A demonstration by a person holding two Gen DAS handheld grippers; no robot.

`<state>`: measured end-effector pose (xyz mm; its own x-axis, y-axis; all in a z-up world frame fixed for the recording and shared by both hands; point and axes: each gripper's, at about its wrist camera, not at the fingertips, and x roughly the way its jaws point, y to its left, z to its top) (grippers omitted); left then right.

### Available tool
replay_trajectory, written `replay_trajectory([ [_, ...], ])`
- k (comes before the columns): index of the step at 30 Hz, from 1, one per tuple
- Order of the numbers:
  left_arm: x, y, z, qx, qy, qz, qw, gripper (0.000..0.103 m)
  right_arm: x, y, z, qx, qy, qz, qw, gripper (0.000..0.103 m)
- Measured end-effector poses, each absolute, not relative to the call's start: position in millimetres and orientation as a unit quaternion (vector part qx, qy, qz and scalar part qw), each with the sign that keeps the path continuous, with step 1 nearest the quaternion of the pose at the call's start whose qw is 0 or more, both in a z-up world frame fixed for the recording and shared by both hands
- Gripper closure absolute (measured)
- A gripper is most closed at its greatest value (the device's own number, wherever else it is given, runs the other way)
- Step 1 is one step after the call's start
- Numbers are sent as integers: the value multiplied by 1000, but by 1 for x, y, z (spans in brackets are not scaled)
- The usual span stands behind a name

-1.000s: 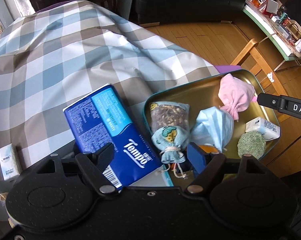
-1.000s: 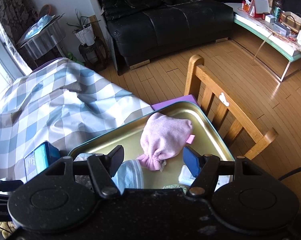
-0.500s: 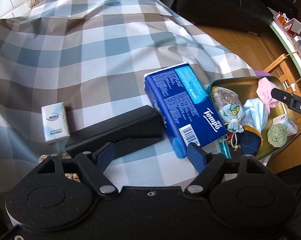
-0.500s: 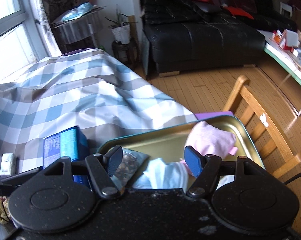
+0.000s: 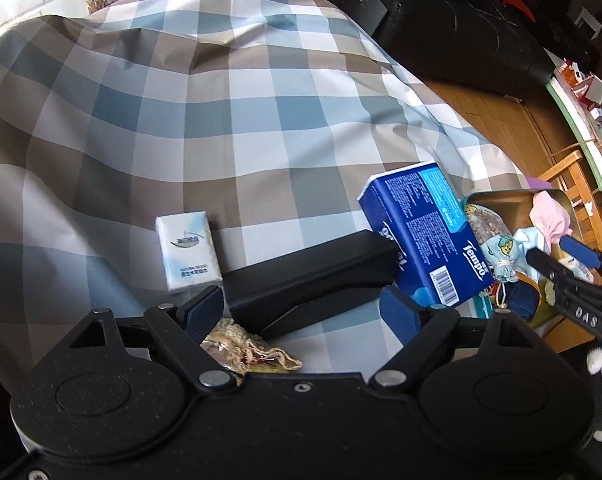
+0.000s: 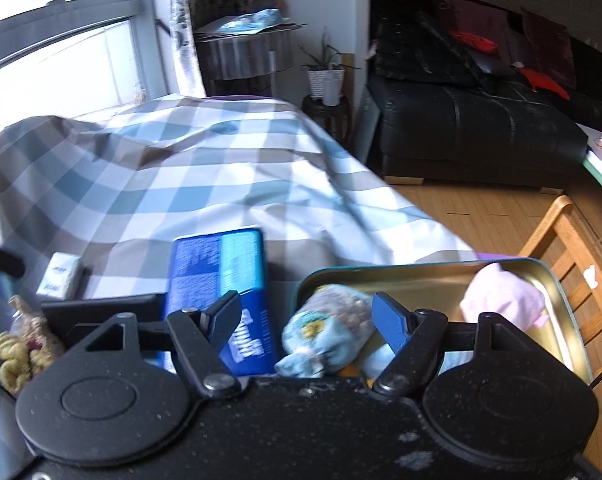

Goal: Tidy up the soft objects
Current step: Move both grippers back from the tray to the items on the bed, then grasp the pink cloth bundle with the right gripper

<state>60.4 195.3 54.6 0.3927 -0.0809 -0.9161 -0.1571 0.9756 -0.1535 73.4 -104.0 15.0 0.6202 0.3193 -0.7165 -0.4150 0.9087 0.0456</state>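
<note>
The checked tablecloth (image 5: 205, 120), smooth and softly creased, fills the upper left of the left wrist view. Over the last second that view has shifted off the metal tray (image 5: 501, 204) toward the centre of the cloth; the tray now sits at the right edge of the frame.

The tray, shallow with rounded corners and a brassy gloss, already holds a pink cloth pouch (image 5: 549, 216) and a pale blue drawstring pouch (image 5: 499, 252) with a printed figure. Judged from this, part of the sorting is done.

The blue tissue pack (image 5: 425, 236), a glossy soft brick, lies just left of the tray, leaning on a rigid matte black box (image 5: 309, 276). A small white tissue packet (image 5: 187, 252) lies left of the box.

At lower centre a crumpled beige knitted item (image 5: 245, 350) lies between the jaws of the left gripper (image 5: 301, 306). The jaws have just been opening and stand apart, with no pad pressing it; it is probably the next pickup.

The right gripper (image 6: 305, 312) has also been opening and stands released above the tray's left end, empty.
</note>
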Motion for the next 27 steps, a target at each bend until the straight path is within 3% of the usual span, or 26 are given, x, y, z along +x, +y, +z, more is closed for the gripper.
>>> replay_trajectory([
  [14,60,210,39,-131,558,39,818,21,-37,-39,-44,-77,483,326,809,28],
  [20,59,211,39,-146,558,33,816,21,-74,-21,-63,-121,485,358,789,20],
  [27,59,215,39,-156,555,35,816,21,-85,-6,-77,-158,489,368,775,20],
])
